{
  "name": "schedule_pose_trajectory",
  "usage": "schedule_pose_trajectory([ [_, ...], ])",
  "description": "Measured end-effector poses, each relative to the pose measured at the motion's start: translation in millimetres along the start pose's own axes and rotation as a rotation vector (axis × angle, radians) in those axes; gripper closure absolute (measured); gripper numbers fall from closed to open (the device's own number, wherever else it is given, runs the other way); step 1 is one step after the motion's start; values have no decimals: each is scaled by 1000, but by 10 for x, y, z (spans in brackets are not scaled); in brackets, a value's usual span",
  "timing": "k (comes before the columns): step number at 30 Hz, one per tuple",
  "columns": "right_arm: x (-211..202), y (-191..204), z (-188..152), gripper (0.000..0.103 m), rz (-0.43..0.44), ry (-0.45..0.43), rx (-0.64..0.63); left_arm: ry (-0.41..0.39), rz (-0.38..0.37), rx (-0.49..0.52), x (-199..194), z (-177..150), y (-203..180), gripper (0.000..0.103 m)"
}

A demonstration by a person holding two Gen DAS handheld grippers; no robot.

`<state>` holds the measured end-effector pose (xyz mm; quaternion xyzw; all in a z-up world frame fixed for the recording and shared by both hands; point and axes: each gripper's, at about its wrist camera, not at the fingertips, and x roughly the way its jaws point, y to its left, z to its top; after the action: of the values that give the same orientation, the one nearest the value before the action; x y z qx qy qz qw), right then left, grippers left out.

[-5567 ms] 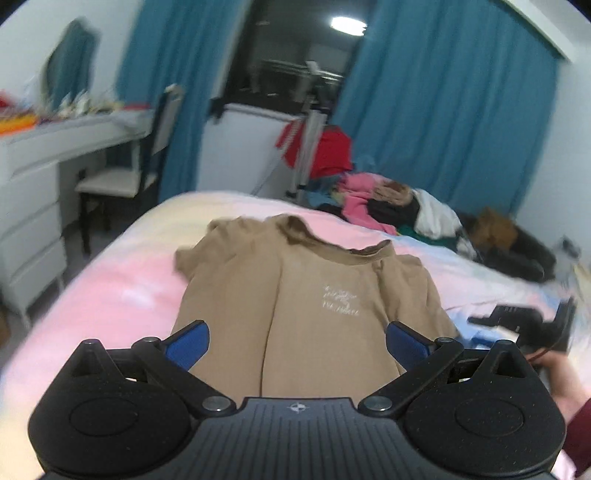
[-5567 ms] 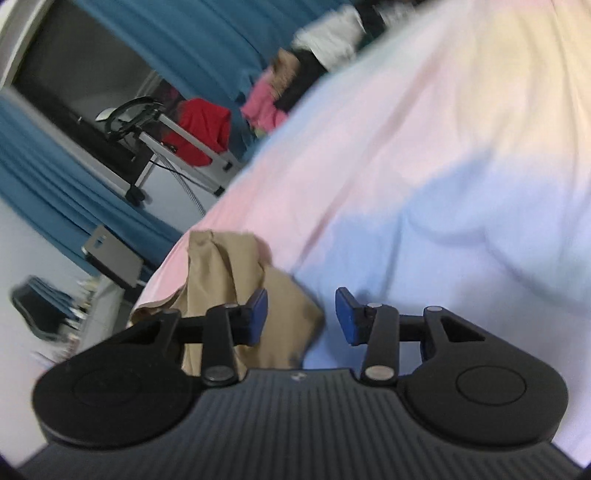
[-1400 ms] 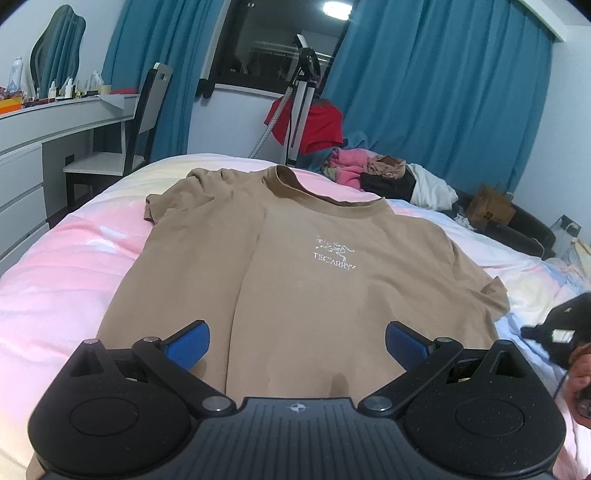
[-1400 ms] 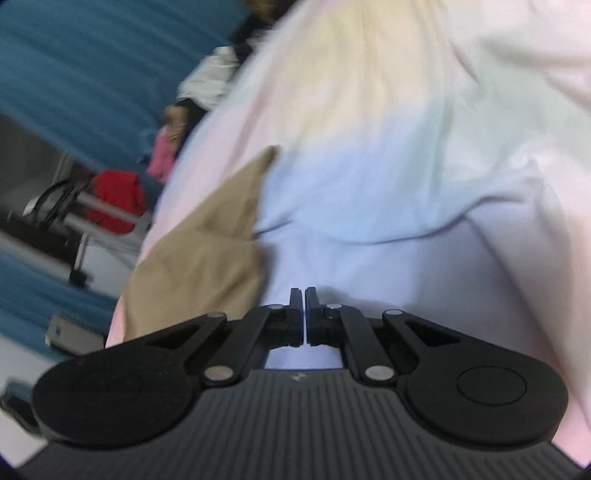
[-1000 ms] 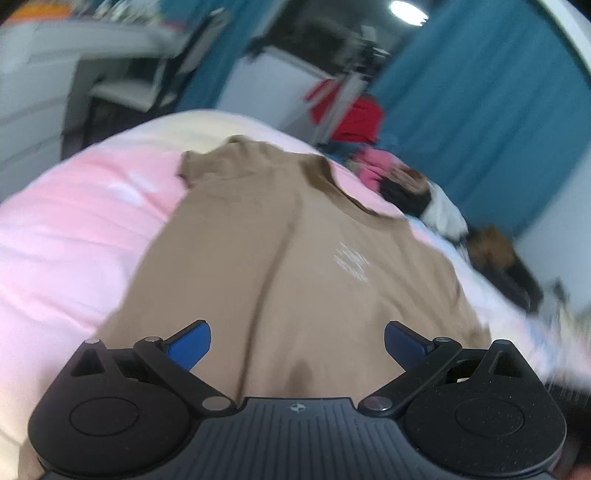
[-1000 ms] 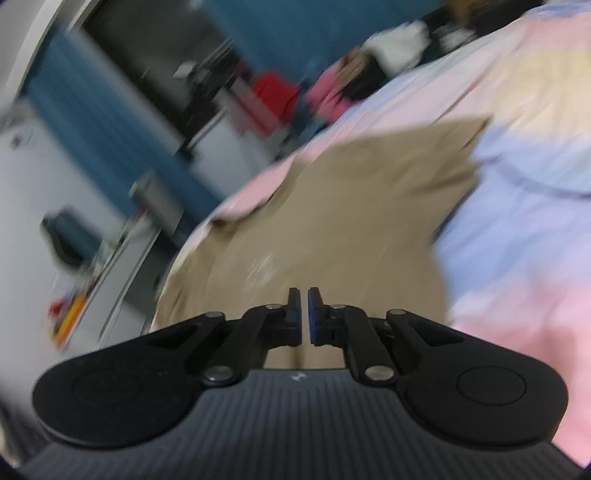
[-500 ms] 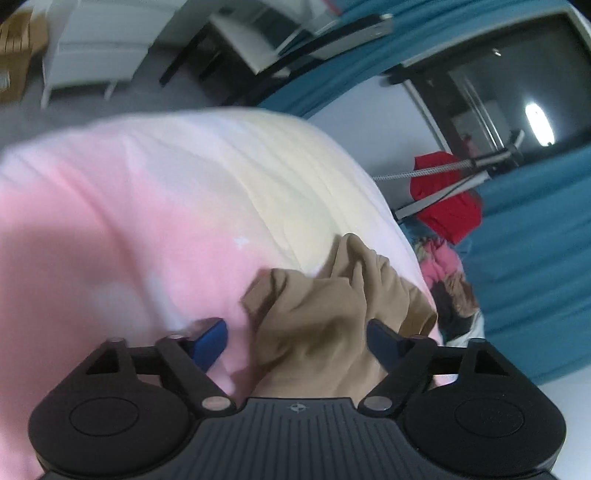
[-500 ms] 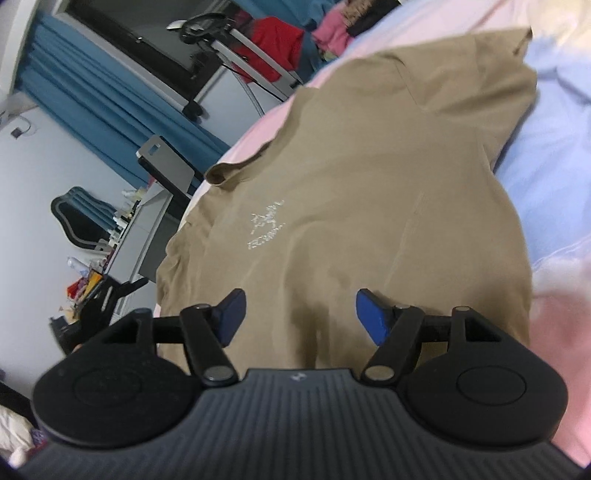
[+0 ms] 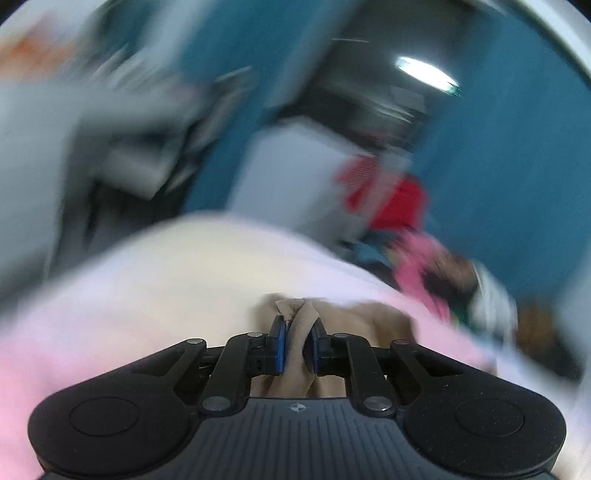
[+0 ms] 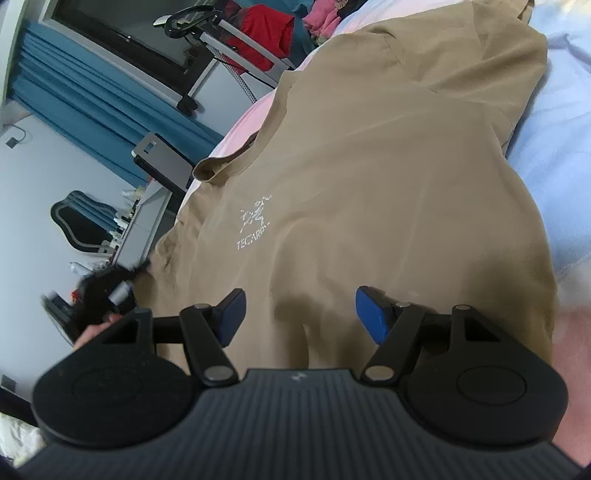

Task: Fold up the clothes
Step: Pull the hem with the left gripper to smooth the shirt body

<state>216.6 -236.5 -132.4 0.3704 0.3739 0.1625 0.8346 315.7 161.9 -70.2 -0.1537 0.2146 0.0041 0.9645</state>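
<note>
A tan T-shirt (image 10: 388, 184) with a white chest logo lies spread on the pastel bedsheet (image 10: 565, 147). My right gripper (image 10: 299, 314) hangs open just above the shirt's lower body, nothing between its blue pads. In the blurred left wrist view my left gripper (image 9: 297, 347) is shut on a bunched fold of the tan T-shirt (image 9: 295, 325), at its left sleeve edge. That left gripper shows as a dark blur (image 10: 99, 295) with a hand at the shirt's left edge in the right wrist view.
A heap of pink, red and white clothes (image 9: 424, 258) lies beyond the bed by the blue curtains (image 9: 498, 184). A white desk and chair (image 10: 159, 162) stand at the bed's left side. A metal stand (image 10: 221, 33) is by the window.
My left gripper has closed on the shirt's left sleeve edge and swings fast, blurring its view. My right gripper, shut a second ago, has opened and moved in over the shirt's lower body.
</note>
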Motion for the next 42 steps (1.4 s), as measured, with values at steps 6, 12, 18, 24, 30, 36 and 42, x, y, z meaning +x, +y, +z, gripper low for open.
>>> schedule_pose_trajectory([
  [6, -73, 8, -3, 34, -18, -18, -16, 154, -201, 498, 64, -479, -1139, 84],
  [12, -97, -14, 0, 34, -17, -22, -2, 240, -250, 574, -91, -829, -1260, 39],
  [18, -138, -5, 16, 34, -1, -26, 11, 196, -239, 327, -206, -524, -767, 24],
  [24, -166, -2, 32, 34, 5, -31, 19, 132, -60, -1, 122, -111, -304, 24],
  [30, -177, -16, 53, 34, 0, -38, 25, 192, -111, -32, 512, 43, -474, 87],
  [36, -191, -36, 74, 34, -9, -45, 36, 152, -153, 252, 509, 207, -1253, 99],
  [42, -271, 63, 56, 34, -94, -122, -74, 194, -200, 396, 782, 41, -2098, 100],
])
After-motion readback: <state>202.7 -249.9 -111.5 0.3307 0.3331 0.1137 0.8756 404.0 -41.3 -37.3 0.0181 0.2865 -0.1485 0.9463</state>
